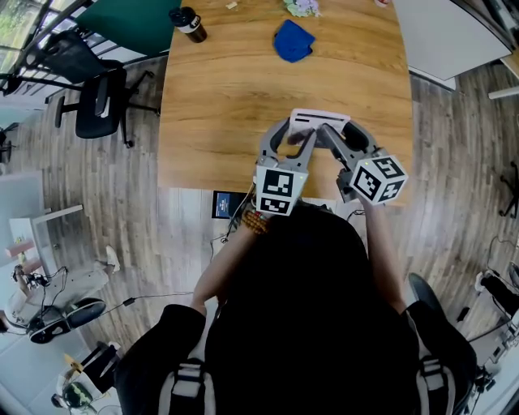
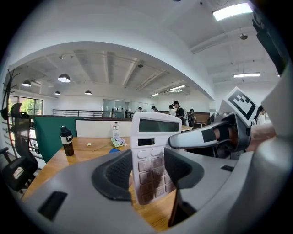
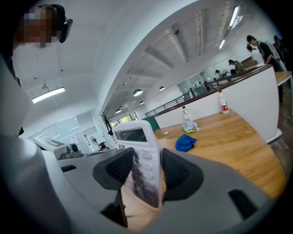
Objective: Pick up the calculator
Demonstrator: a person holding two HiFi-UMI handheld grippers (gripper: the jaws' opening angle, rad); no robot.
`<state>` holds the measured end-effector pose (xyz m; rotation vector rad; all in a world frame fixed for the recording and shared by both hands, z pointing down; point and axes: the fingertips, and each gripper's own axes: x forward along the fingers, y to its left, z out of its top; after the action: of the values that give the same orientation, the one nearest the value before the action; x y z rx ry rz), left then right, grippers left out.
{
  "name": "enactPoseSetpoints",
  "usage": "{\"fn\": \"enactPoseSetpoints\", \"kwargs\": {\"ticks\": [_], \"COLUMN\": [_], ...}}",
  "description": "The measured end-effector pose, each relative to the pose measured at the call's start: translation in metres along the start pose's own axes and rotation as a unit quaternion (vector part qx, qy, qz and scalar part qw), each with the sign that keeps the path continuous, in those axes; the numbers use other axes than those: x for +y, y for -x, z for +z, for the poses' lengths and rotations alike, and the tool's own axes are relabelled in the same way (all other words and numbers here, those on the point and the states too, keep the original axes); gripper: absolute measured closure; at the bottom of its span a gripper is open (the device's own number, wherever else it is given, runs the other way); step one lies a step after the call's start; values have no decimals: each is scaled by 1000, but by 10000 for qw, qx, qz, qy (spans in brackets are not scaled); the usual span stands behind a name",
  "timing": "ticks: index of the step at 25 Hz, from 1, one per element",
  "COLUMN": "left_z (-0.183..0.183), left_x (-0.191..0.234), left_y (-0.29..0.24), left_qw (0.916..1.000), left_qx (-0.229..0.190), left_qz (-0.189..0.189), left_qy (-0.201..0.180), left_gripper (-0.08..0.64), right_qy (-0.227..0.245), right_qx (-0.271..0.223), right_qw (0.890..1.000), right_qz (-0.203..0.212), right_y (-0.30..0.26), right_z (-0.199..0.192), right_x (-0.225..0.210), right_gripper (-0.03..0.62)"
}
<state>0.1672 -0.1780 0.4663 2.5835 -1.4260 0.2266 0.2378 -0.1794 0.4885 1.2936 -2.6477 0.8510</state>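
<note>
A white calculator (image 1: 319,117) is held upright and tilted just above the near edge of the wooden table (image 1: 235,97). My left gripper (image 1: 293,139) holds its left part and my right gripper (image 1: 340,134) its right part. In the left gripper view the calculator (image 2: 153,151) faces me, display on top, with one pad against its left edge and the other pad over its keys. My right gripper's finger (image 2: 197,137) touches it from the right. In the right gripper view the calculator (image 3: 143,160) stands slanted between both pads, which press on it.
A blue cloth (image 1: 293,40), a dark bottle (image 1: 189,24) and a crumpled wrapper (image 1: 302,6) lie at the table's far end. A black office chair (image 1: 97,101) stands to the left of the table. Wooden floor surrounds it.
</note>
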Motion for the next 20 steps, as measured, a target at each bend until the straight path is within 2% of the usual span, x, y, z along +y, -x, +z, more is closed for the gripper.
{"fn": "enactPoseSetpoints", "kwargs": {"ticks": [20], "left_z": [-6], "left_x": [1], "left_y": [-1], "left_qw": [9999], "left_qx": [116], "left_qz": [-79], "left_qy": [101], "left_gripper": [316], "right_qy": [46], "right_qx": [151], "right_qw": [9998], "right_qz": [-77], "right_y": [-2], "right_z": [-4], "right_x": [-1], "right_gripper": [383]}}
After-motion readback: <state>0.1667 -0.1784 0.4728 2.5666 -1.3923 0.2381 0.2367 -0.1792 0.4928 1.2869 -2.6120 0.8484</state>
